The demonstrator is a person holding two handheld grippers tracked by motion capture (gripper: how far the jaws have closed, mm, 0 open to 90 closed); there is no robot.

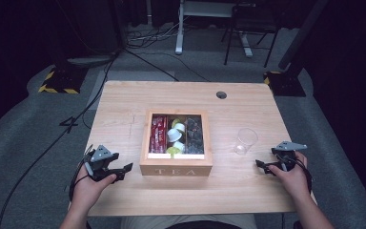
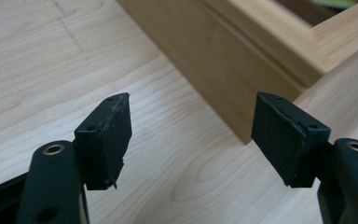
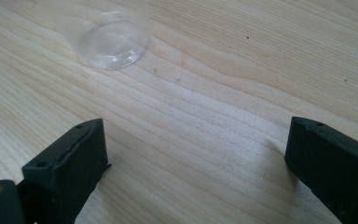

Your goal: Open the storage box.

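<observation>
We hold the left gripper (image 1: 125, 168) and right gripper (image 1: 262, 165) wide open and empty, either side of the tea box (image 1: 176, 164) at mid-table; next, we judge, a reach for its near-left corner

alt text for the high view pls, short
A wooden tea box marked TEA sits mid-table, its compartments holding red packets, white pods and dark sachets. A clear plastic cup stands upright right of it. The left gripper and right gripper, both open and empty, flank the box.
</observation>
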